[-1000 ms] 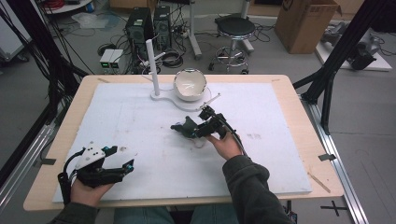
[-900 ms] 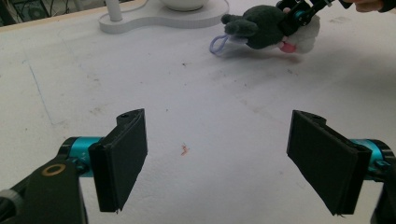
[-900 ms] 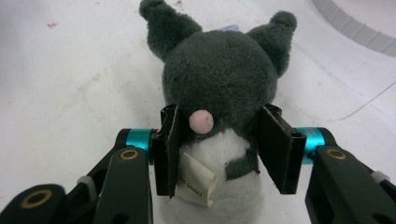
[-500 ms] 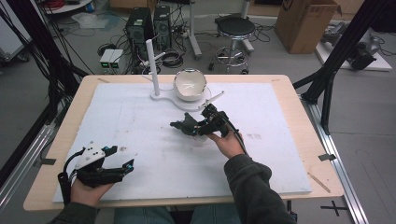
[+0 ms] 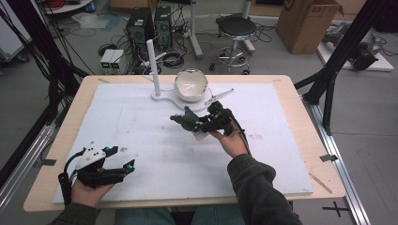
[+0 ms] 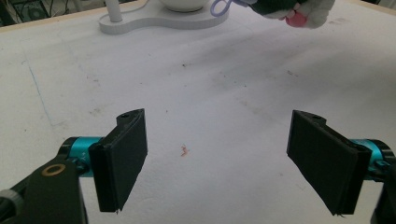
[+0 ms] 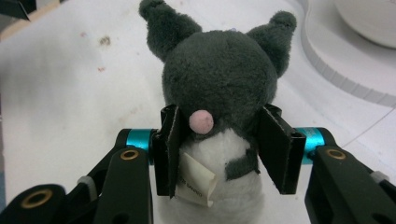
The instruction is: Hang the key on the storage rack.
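A dark grey and white plush toy (image 7: 224,88) with two ears and a pink nub is squeezed between the jaws of my right gripper (image 7: 219,149), which is shut on its body. In the high view the plush toy (image 5: 187,119) hangs at mid-table in the right gripper (image 5: 202,124), just in front of the white bowl (image 5: 190,86). My left gripper (image 5: 123,166) rests near the front left corner, open, with bare white board between its jaws (image 6: 219,163). The plush toy (image 6: 289,10) shows far off in the left gripper view.
The white bowl sits on a flat white base (image 5: 165,98) with an upright white post (image 5: 153,65) at the back centre. A white foam board (image 5: 122,122) covers the wooden table (image 5: 300,112). A paper tag (image 7: 196,179) hangs from the toy.
The right gripper has carried the plush toy a little up and toward the bowl. The left gripper has stayed in place.
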The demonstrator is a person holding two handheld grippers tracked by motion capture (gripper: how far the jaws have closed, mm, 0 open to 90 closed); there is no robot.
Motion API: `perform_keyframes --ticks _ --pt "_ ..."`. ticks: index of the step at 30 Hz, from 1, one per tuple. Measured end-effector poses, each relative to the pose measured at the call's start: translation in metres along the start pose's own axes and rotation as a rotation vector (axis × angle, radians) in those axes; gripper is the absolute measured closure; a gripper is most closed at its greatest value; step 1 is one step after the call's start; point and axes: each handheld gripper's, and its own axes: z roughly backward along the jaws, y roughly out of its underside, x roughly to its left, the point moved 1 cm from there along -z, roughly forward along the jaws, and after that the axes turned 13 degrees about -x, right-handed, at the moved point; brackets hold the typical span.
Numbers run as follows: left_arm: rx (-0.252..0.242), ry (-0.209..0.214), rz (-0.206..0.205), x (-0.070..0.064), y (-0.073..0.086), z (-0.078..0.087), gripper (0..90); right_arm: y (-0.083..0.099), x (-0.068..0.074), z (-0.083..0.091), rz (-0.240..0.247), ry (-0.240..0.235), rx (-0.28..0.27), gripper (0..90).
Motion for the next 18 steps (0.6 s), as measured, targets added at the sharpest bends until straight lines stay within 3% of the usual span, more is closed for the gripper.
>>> perform_keyframes --ticks 18 --pt "0.002 0.001 -0.004 0.000 0.000 0.000 20.8 -0.026 0.007 0.018 0.044 -0.012 -0.052 53.3"
